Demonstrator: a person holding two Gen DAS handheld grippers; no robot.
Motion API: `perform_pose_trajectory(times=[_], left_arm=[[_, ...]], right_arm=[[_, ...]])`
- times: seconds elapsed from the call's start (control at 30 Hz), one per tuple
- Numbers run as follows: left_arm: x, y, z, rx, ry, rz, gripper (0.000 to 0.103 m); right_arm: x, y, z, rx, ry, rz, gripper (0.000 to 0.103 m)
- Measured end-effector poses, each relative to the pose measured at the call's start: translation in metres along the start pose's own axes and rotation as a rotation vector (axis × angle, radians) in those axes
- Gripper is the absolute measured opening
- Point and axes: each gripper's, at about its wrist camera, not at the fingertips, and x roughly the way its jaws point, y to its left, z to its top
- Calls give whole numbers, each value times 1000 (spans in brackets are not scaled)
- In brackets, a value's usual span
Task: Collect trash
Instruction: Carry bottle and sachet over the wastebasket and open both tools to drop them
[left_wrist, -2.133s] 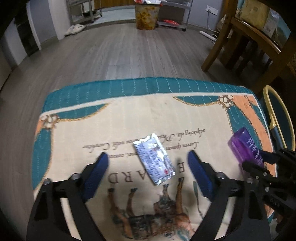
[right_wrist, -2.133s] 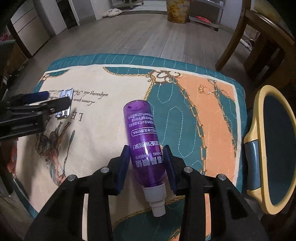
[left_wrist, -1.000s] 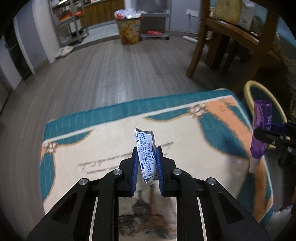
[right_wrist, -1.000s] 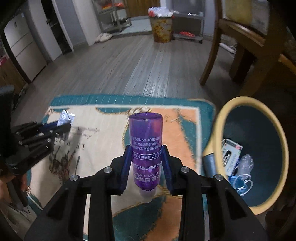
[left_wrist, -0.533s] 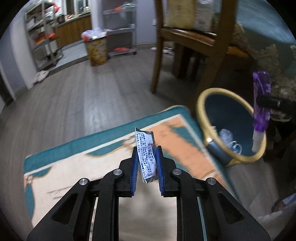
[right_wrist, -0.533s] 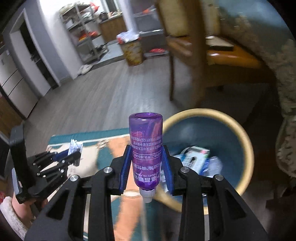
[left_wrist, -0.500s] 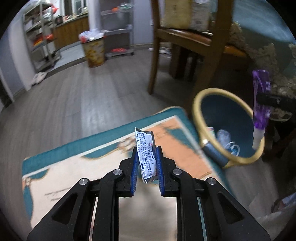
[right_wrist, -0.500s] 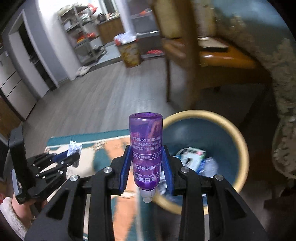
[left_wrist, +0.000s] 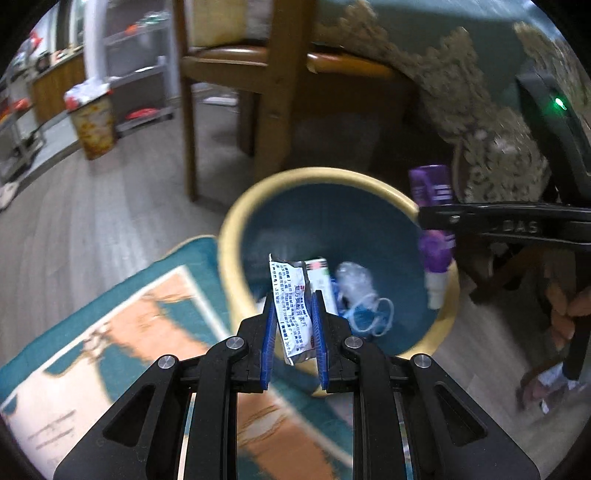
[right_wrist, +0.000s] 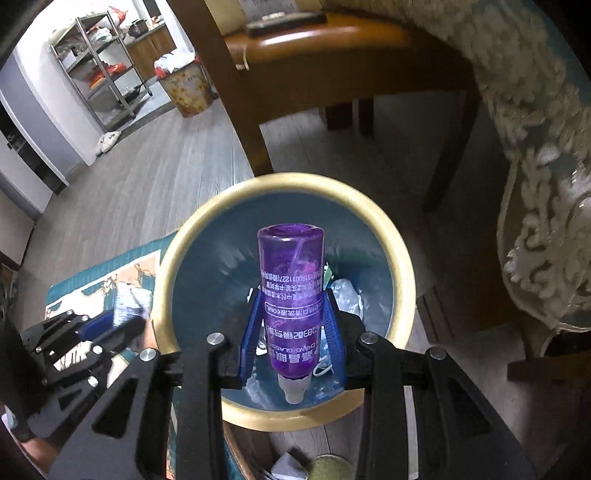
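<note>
Right gripper (right_wrist: 291, 343) jaws pinch translucent purple plastic bottle (right_wrist: 291, 295), left gripper (left_wrist: 292, 332) jaws silver foil sachet (left_wrist: 291, 306), over yellow-rimmed blue bin (right_wrist: 280, 184); 2 drops remain.

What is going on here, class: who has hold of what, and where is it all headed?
A person is collecting trash with a gripper in each hand. The left gripper is shut on a silver foil packet, and the right gripper is shut on a purple bottle, nozzle down. Both are held over a blue bin with a yellow rim that stands beside a patterned rug. The bin already holds some trash. Neither item has been dropped yet.
</note>
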Motion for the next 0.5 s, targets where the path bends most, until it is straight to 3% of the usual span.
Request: perform_pose_trajectory(times=[0.03, 0.13, 0.17, 0.37, 0.5], left_arm=[[4, -4, 1, 2, 1, -17, 23], [6, -5, 4, -4, -8, -4, 49], [3, -4, 5, -8, -19, 0, 56], [-26, 5, 5, -12, -37, 29, 57], [-67, 10, 5, -14, -66, 55, 57]], right_arm=[[2, -1, 0, 2, 5, 8, 33], [2, -1, 2, 7, -4, 1, 51], [0, 0, 3, 5, -13, -5, 51], [-17, 0, 1, 5, -41, 5, 51], [-40, 4, -9, 21, -60, 25, 51]])
